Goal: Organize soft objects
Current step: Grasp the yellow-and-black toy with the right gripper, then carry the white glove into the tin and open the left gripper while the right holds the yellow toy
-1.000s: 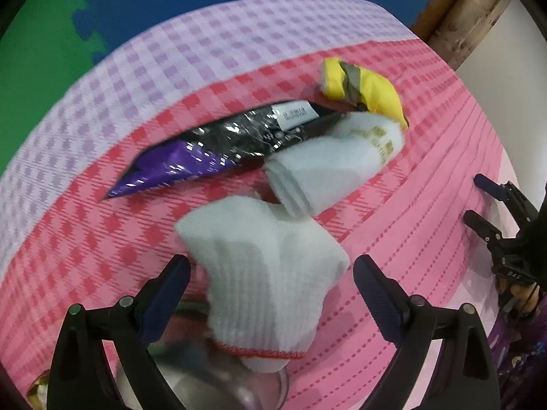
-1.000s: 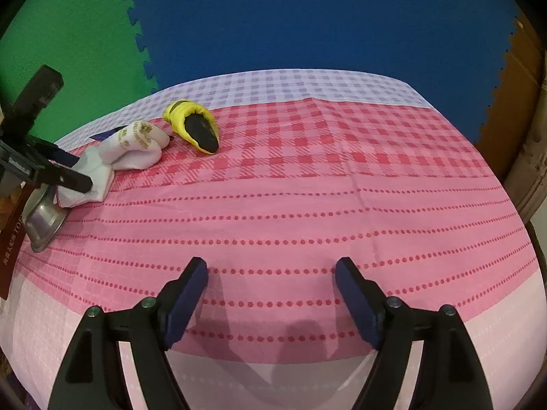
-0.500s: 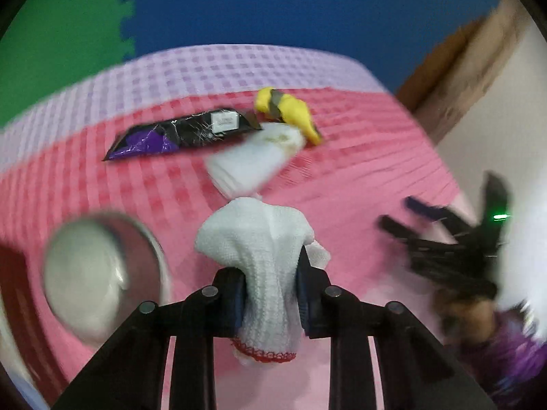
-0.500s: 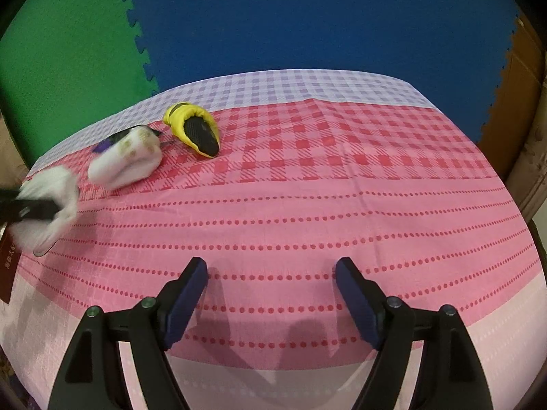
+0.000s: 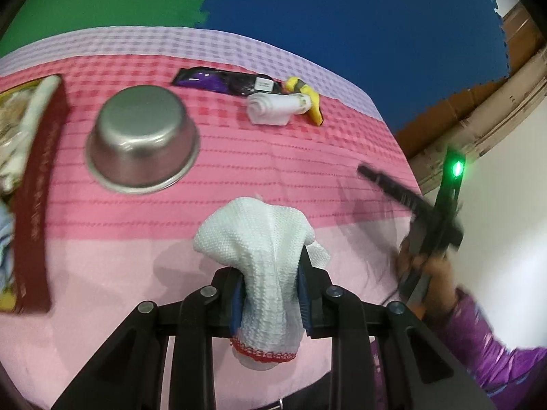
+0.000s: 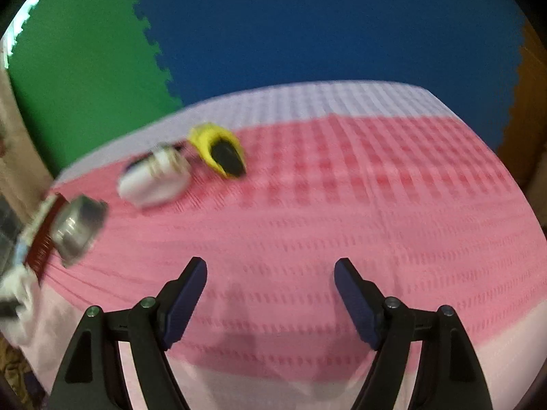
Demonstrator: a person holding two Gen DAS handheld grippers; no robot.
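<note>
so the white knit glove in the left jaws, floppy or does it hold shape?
Likely floppy: the white knit glove bunches and droops above and below the left gripper. Probably light, since a narrow pinch carries it. The textured knit looks unlikely to slip.

you have two grippers in play — the left gripper [image 5: 270,294] and the right gripper [image 6: 270,287]. white knit items: two — one knit glove [image 5: 263,239] with a red cuff and one rolled white sock [image 5: 277,107]. yellow-and-black soft item [image 6: 220,150]: one. dark purple packet [image 5: 222,80]: one. upturned steel bowl [image 5: 142,138]: one. dark red book [image 5: 37,184]: one. the patterned things at your far left edge are too blurred to count.
</note>
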